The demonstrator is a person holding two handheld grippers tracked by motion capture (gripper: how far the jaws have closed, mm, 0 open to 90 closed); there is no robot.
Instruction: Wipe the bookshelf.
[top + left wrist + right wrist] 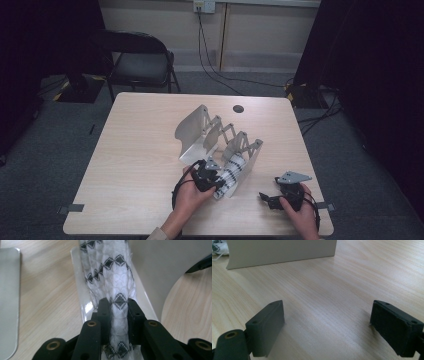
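Grey carpet surrounds a light wooden table point(140, 165) in the high view, with a black folding chair point(140, 62) behind it, cables trailing from a wall socket, and dark curtains at both sides. On the table stands a grey expanding rack point(210, 135), its upright plates joined by scissor links; a round cable port point(238, 108) lies behind it. A white cloth with black diamond pattern point(231, 172) rests rolled in the rack's nearest slot, sloping toward the person. The left gripper point(212, 181) meets the cloth's near end; the rack's front plate stands just beside it on the right. The right gripper point(267, 199) rests on bare table, well apart from the rack.

Left gripper view: the two black jaws are drawn narrow, clamping the cloth point(117, 290) between their pads. The cloth runs away along a clear strip, flanked by one grey rack plate point(155, 267) at right and another point(8, 297) at left.

Right gripper view: the jaws stand wide with only tabletop point(332, 290) between them; a grey rack plate point(279, 251) blocks the background.
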